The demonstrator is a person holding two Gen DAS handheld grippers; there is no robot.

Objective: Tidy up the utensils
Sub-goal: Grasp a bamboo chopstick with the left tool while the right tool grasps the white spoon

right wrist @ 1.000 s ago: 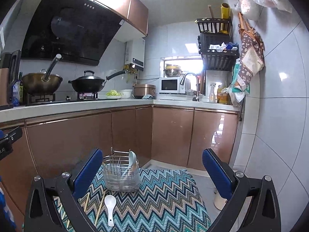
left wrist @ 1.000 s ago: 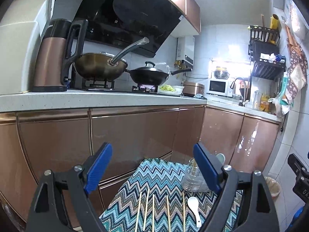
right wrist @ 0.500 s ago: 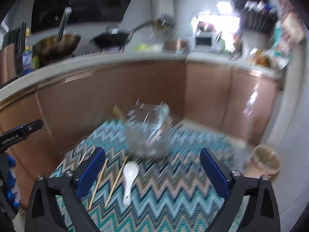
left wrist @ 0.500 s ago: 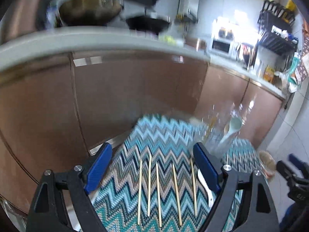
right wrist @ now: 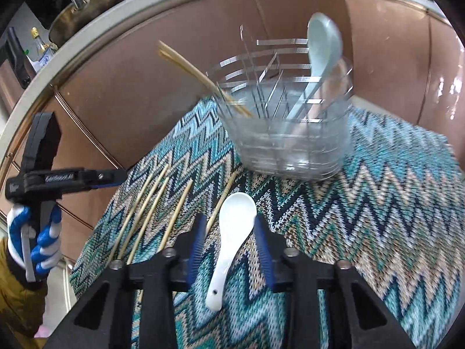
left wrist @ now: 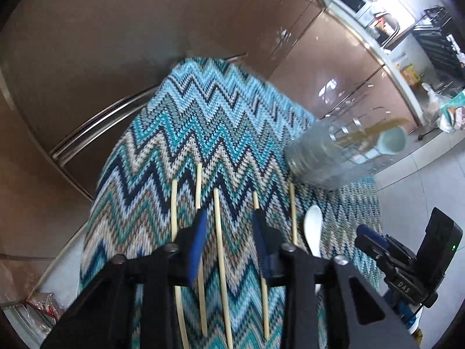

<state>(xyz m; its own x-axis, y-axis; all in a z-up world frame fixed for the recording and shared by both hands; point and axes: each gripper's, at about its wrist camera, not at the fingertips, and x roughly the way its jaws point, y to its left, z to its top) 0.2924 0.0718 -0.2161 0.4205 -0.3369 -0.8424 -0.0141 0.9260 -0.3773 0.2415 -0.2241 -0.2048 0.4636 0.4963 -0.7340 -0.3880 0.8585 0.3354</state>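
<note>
Lying side by side on the zigzag-patterned cloth (left wrist: pixel 203 133) are five loose bamboo chopsticks (left wrist: pixel 218 232), spread like a fan at the left of the tabletop. Over them hangs the left gripper (left wrist: pixel 229 221), its blue fingers (left wrist: pixel 199 232) narrowed and closing, with the middle chopstick running up between them; the pads do not look to be pressing on it. A gloved hand (right wrist: pixel 32 238) in white and blue grips that tool's handle, seen from the right wrist view. Just right of the chopsticks lies a white ceramic spoon (right wrist: pixel 232 238), bowl pointing away, and the right gripper (right wrist: pixel 228 224) straddles it, its fingers (right wrist: pixel 263 244) closing in at either side of the bowl, whether touching I cannot tell. Farther back to the right stands a wire utensil basket (right wrist: pixel 290 133), blurred, holding a pale blue spoon (right wrist: pixel 322 46) upright and a pair of chopsticks leaning out leftward. Brown cabinet doors (left wrist: pixel 116 43) rise behind the cloth.
</note>
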